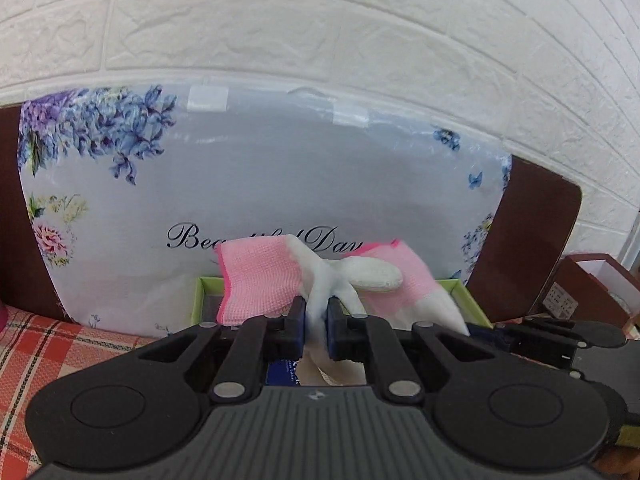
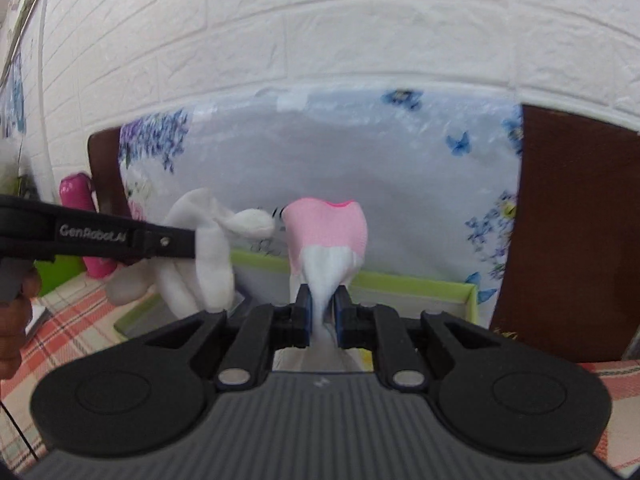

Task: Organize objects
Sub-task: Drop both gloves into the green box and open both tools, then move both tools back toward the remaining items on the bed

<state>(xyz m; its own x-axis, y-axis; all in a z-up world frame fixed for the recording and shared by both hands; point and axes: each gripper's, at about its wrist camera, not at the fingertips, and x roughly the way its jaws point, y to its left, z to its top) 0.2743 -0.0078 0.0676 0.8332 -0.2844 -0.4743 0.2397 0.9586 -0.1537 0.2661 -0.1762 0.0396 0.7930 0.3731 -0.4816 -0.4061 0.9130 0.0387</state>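
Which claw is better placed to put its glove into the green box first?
Probably the right claw: its pink-and-white glove hangs straight before the green box. The left claw holds its glove too, at an angle.

Pink and white gloves against florals and plaid

Showing pink knit cuffs and white palms on the left glove [image 1: 260, 280] and right glove [image 2: 328, 236]; lime green along the box rim [image 2: 400, 280]; blue and purple blossoms with black script on the pale grey bag [image 1: 260, 184]; red, cream and dark plaid on the tablecloth [image 1: 48, 344]; white on the brick wall [image 1: 320, 20]; brown on the board [image 2: 568, 220]; black on the left gripper [image 1: 316, 312] and right gripper [image 2: 322, 312], with blue pads [image 2: 306, 312].
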